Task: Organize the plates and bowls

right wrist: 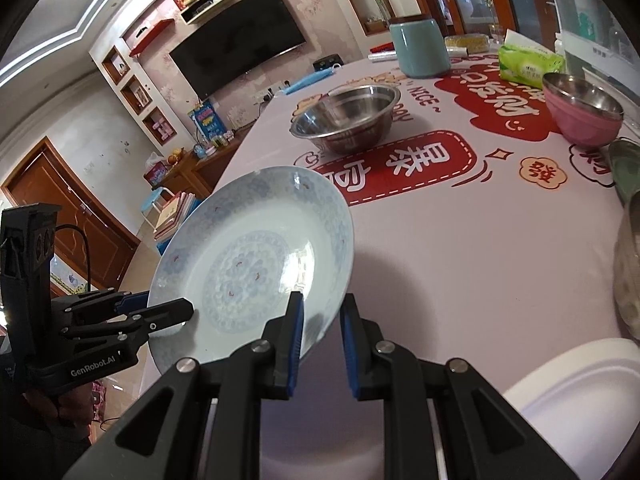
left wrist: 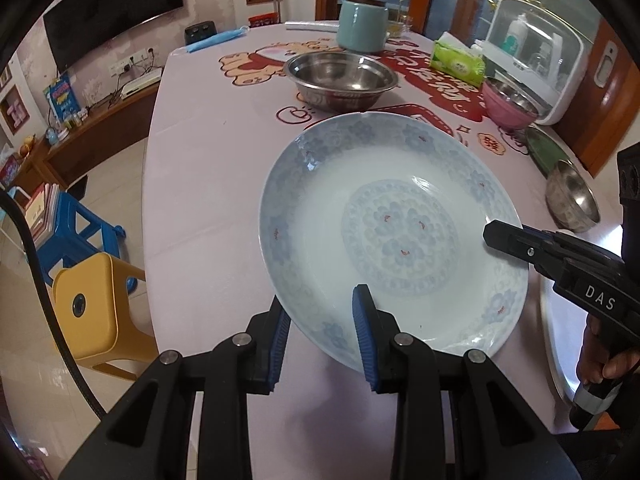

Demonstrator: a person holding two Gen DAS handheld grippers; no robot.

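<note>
Both claws pinch one plate (left wrist: 396, 232) by opposite rims: left claw (left wrist: 324, 336) nearly shut, right claw (right wrist: 322, 344) likewise. It hangs tilted above the surface (right wrist: 460, 240), with the steel bowl (right wrist: 346, 120) straight ahead.

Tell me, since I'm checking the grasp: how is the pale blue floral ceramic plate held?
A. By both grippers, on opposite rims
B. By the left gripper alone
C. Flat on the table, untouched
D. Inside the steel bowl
A: the pale blue floral ceramic plate is tilted above the table, with the left gripper and the right gripper each clamping its rim.
</note>
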